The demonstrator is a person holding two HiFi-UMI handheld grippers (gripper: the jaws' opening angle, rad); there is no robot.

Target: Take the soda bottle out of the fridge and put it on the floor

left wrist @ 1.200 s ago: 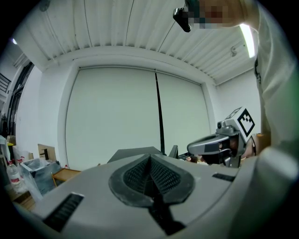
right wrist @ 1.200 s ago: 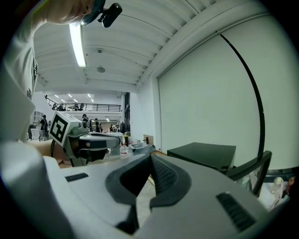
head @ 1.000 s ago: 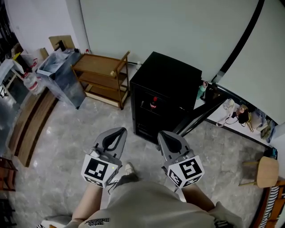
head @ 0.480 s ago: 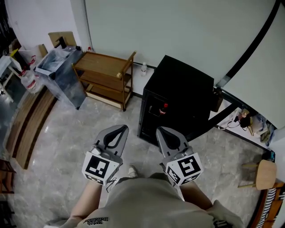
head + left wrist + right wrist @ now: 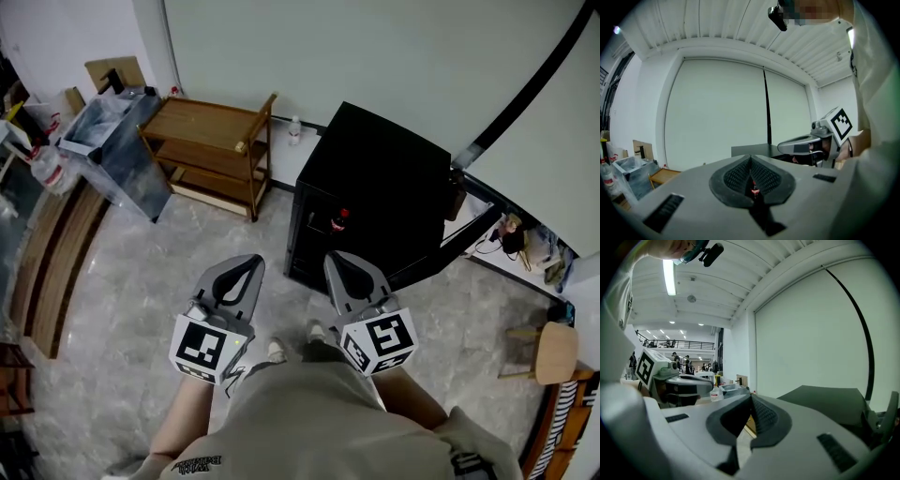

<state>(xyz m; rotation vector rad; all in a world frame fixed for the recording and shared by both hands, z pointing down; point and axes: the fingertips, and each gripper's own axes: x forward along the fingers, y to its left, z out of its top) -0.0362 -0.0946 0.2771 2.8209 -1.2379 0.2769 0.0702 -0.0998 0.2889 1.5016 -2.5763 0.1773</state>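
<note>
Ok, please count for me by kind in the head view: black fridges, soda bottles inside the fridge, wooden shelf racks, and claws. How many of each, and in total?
Black fridge: 1
Soda bottle: 1
Wooden shelf rack: 1
Claws: 2, the left claw and the right claw
Total: 5

even dim light, fisheye-warped edges, sharp focus

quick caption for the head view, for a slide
Facing the black fridge with the soda bottle visible at its front; left gripper and right gripper shut and empty.
</note>
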